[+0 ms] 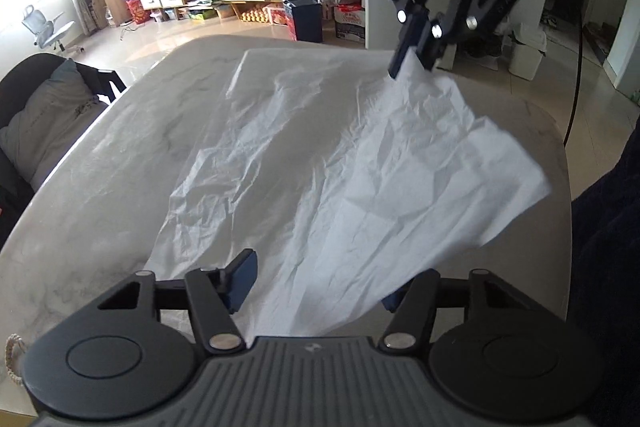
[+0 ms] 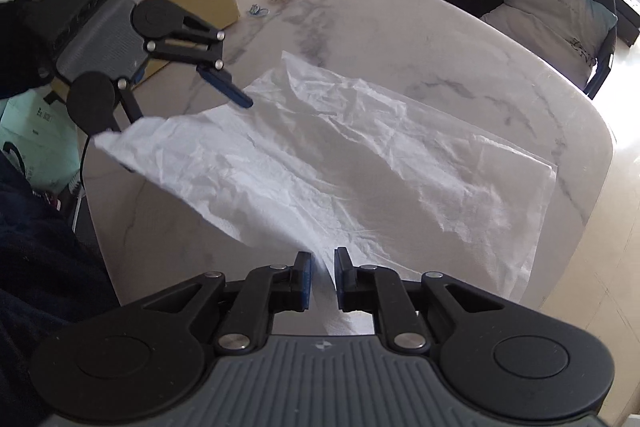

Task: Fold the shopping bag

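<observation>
My right gripper (image 1: pixel 412 61) is pinched shut on one near corner of the white shopping bag (image 2: pixel 360 163), lifting it off the marble table (image 2: pixel 400 27). My left gripper (image 1: pixel 316 283) stands wide apart, the bag's other near edge draped loosely between its fingers, not clamped. The bag's far end lies flat on the table, its long axis running away from me, so the fold must carry forward, and the right gripper alone has hold
</observation>
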A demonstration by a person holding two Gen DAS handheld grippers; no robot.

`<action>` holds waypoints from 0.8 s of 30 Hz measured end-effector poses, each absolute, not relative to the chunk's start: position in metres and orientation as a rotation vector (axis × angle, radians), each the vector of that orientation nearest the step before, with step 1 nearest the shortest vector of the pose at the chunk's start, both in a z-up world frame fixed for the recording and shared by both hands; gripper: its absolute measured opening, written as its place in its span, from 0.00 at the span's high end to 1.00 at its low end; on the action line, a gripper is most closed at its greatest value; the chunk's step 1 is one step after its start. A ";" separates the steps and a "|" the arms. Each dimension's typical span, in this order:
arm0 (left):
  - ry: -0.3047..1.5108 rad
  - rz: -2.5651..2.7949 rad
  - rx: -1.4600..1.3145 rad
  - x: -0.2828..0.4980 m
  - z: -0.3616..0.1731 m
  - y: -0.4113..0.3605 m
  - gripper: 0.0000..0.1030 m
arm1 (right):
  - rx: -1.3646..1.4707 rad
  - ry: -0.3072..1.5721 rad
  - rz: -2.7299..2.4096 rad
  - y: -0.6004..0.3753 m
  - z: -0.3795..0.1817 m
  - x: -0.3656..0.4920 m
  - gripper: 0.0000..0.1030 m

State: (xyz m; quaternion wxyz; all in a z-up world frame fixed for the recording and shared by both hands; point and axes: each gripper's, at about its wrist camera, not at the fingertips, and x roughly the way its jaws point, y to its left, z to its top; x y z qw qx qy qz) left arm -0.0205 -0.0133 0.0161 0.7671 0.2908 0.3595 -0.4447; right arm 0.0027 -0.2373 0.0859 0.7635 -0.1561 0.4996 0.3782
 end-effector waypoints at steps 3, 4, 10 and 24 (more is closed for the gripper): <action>0.794 -0.965 0.606 -0.014 0.008 -0.008 0.41 | -0.297 1.070 0.811 -0.245 0.094 0.007 0.87; 0.801 -0.962 0.593 -0.013 0.007 -0.007 0.51 | -0.295 1.070 0.806 -0.246 0.094 0.008 0.87; 0.864 -0.954 0.510 -0.005 0.006 0.003 0.93 | -0.318 1.087 0.774 -0.247 0.089 0.007 0.87; 0.996 -0.742 0.501 -0.011 0.005 0.002 0.95 | -0.438 1.062 0.549 -0.244 0.043 -0.039 0.32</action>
